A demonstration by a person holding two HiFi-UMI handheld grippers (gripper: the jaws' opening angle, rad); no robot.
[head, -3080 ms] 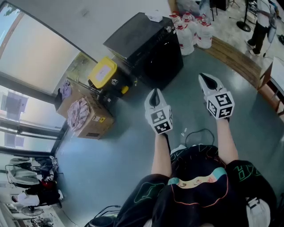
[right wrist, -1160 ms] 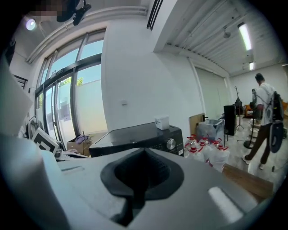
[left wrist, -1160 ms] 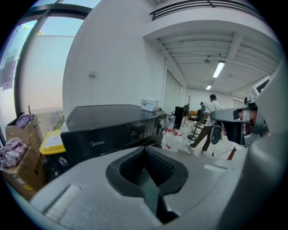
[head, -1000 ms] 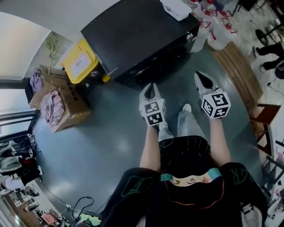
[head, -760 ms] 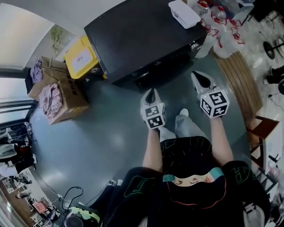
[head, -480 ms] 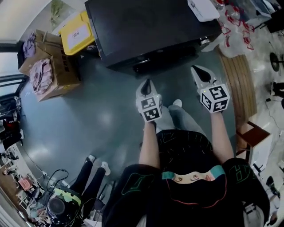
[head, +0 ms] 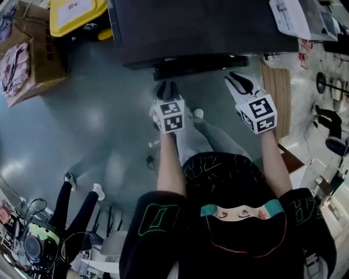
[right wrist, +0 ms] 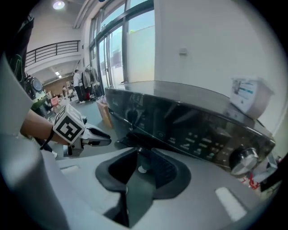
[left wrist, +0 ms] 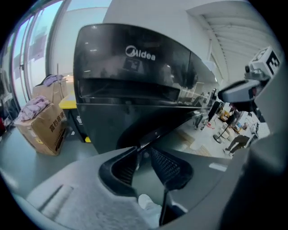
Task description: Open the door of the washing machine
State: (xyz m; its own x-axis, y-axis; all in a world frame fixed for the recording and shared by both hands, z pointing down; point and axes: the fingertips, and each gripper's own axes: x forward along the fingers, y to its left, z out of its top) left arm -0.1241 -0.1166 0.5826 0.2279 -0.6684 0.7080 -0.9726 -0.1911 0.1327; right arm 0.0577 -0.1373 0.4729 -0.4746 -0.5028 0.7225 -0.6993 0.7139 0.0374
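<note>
Both claws hang low in front of the washing machine (head: 207, 27), tipped down toward its front edge. To me that looks like lining up on the door, not touching anything yet. The left gripper (left wrist: 143, 150) has its jaws partway apart. They've just been opening, and there's nothing between them, only floor and the machine's dark front beyond. Same story for the right gripper (right wrist: 143, 155): jaws partly spread, just opened up, empty, aimed at the control panel with the knob (right wrist: 243, 158) off to the right. My guess is they're spread early so one can hook a handle or door lip.

The machine sits right ahead of the person, and the door is still shut as far as I can tell — I can't pick out a handle for sure. A cardboard box (head: 30, 60) and a yellow-lidded bin (head: 73, 12) sit off to the left, out of the way, and a white box (head: 289, 16) rests on the machine's top.
</note>
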